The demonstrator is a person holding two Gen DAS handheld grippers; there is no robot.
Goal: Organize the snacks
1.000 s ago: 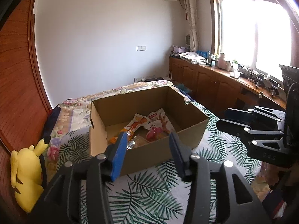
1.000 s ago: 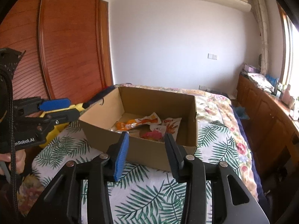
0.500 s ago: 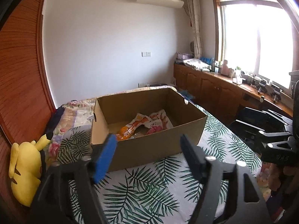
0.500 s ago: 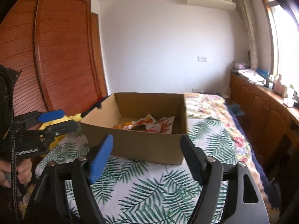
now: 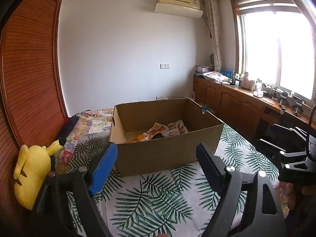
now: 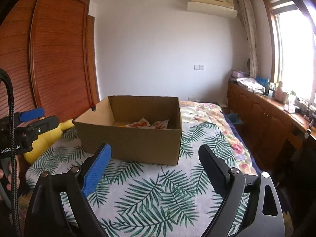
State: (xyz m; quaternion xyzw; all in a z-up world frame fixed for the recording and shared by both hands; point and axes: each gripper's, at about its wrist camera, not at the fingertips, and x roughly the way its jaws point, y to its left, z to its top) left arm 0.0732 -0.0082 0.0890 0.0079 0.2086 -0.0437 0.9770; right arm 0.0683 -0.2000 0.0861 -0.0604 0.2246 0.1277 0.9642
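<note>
Both grippers have drawn back from the cardboard box [image 5: 167, 138], which sat closer a second ago. The left gripper [image 5: 156, 164] and right gripper [image 6: 155, 163] are opening wide, nothing between their jaws. The snack packets [image 5: 165, 130] lie in the box ahead; apparently a drop-off is complete.

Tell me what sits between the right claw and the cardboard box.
Nothing but bare palm-leaf bedspread lies between the right claw, whose jaws are opening with nothing in them, and the cardboard box, as the right wrist view shows.
</note>
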